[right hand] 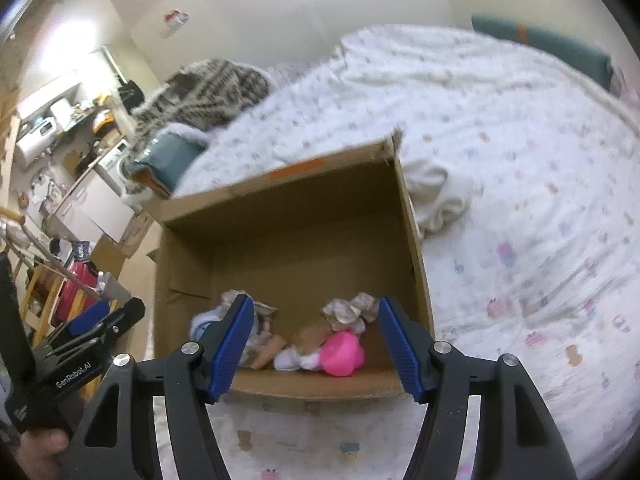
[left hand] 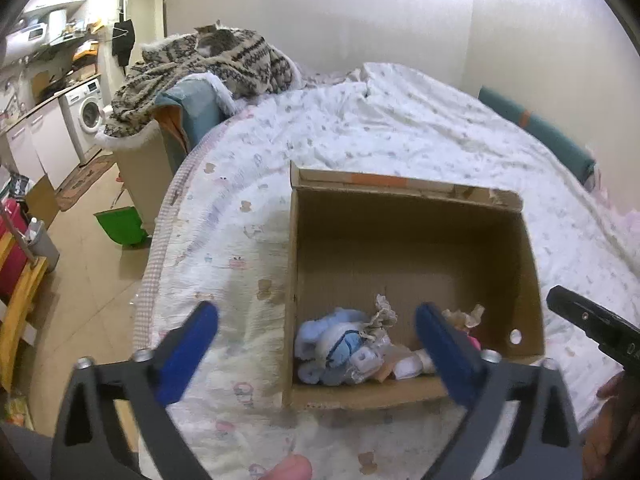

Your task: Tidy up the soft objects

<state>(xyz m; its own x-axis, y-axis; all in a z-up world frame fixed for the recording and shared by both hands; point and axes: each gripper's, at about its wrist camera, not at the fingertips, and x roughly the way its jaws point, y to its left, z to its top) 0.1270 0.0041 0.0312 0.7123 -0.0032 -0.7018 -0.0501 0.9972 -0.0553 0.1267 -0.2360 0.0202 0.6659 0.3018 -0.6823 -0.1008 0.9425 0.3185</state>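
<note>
An open cardboard box (left hand: pixel 408 236) stands on the bed, also in the right wrist view (right hand: pixel 288 216). Inside, at its near wall, lie a light blue plush toy (left hand: pixel 336 344), a pink plush toy (right hand: pixel 344 354), white socks (right hand: pixel 294 360) and crumpled patterned cloth (right hand: pixel 350 308). My left gripper (left hand: pixel 316 320) is open and empty above the box's near left corner. My right gripper (right hand: pixel 316 316) is open and empty above the box's near edge. A white cloth (right hand: pixel 438 194) lies on the bed just right of the box.
The bed has a white patterned quilt (left hand: pixel 360 128). A patterned blanket (left hand: pixel 208 68) is heaped at the far left over a teal cushion (left hand: pixel 196 112). The floor on the left holds a green bin (left hand: pixel 120 226), a washing machine (left hand: pixel 86 116) and a yellow rack (left hand: pixel 20 300).
</note>
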